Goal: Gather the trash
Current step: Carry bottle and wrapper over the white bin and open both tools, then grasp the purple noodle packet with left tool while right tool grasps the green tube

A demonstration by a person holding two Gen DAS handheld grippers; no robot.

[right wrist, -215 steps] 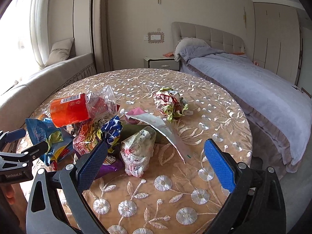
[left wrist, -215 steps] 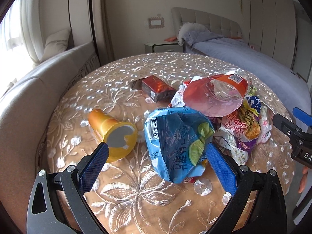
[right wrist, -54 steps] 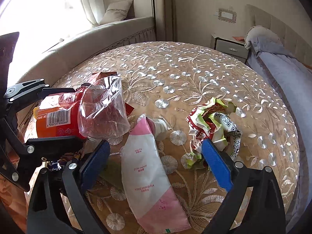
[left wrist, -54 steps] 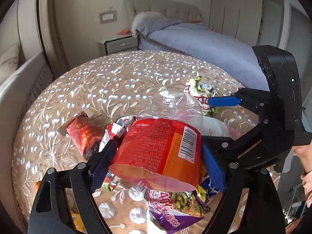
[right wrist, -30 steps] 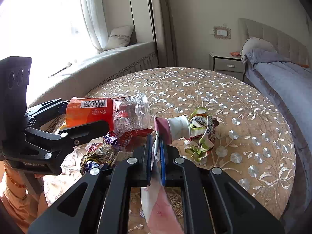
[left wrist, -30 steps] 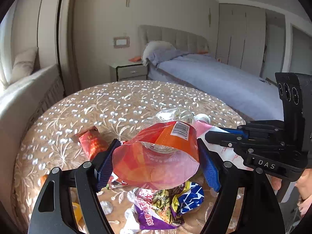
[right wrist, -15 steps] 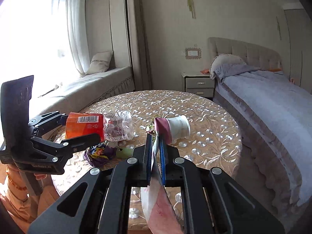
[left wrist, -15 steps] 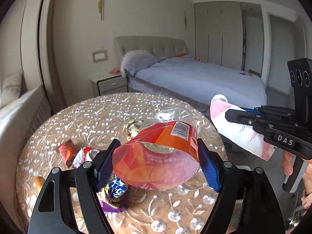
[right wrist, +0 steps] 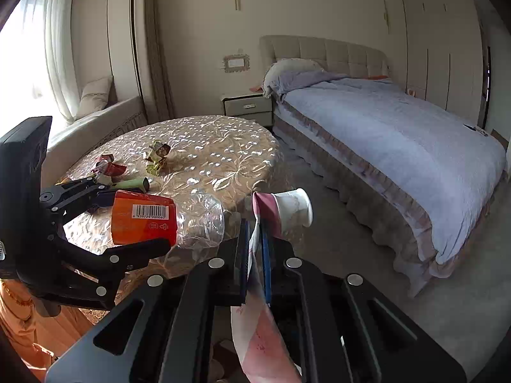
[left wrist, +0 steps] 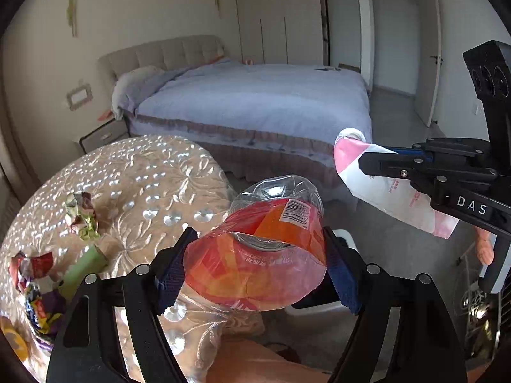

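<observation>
The left tongs (left wrist: 255, 268) grip a crushed plastic bottle (left wrist: 265, 249) with an orange label, held in the air past the edge of the round table (right wrist: 204, 159). The right tongs (right wrist: 254, 242) are closed tight on a flat pink and white tube (right wrist: 281, 210). Some wrappers (right wrist: 156, 156) lie on the table, beside the bed (right wrist: 399, 146).
</observation>
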